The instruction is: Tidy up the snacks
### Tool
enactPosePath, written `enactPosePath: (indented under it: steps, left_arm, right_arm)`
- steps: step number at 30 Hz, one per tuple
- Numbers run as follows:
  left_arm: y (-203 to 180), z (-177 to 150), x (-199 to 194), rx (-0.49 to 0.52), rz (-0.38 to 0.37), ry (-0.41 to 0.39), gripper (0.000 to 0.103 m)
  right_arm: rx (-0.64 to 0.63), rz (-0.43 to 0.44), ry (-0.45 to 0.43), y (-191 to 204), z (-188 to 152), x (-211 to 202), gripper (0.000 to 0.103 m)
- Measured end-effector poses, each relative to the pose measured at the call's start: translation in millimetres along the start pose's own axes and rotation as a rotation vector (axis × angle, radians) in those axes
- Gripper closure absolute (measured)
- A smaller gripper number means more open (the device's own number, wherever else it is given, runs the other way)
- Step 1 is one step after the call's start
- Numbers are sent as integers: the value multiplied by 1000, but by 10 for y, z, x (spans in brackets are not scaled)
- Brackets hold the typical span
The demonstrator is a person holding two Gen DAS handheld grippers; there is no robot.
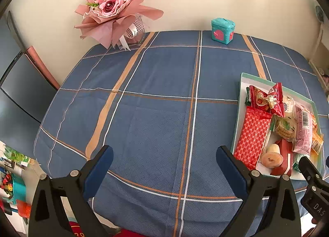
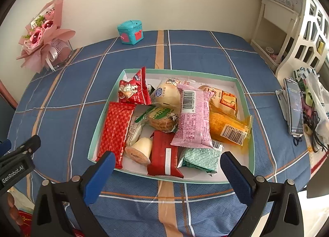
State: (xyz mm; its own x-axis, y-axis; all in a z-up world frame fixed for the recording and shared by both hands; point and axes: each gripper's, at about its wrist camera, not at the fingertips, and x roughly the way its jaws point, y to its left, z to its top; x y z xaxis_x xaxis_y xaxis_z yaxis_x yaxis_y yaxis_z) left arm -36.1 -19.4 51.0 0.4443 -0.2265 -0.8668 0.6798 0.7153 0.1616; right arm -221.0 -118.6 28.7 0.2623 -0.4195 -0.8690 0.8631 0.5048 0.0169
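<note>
Both tools hang wide open and hold nothing: the left tool (image 1: 164, 160) over bare blue checked bench (image 1: 156, 84), the right tool (image 2: 167, 165) at the near rim of the tray (image 2: 249, 113), which holds the heaped snacks (image 2: 193, 117).

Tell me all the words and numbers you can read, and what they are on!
"GenRobot.AI": on the left gripper.
"DAS", then cut off: on the right gripper.
"STUDIO", after letters that start "FL": on the bouquet ribbon.
"nice": on the red snack bag.
Barcode digits on the pink packet and orange packet, and the Chinese print on the wrappers: too small to read surely.
</note>
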Motion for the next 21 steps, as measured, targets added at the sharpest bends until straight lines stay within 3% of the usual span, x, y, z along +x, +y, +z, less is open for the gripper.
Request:
enactPosePath:
  steps: [21]
  left_arm:
    - [1, -24, 25, 4, 2, 3, 3]
  right_arm:
    - [-1, -1, 2, 11, -1, 5, 0]
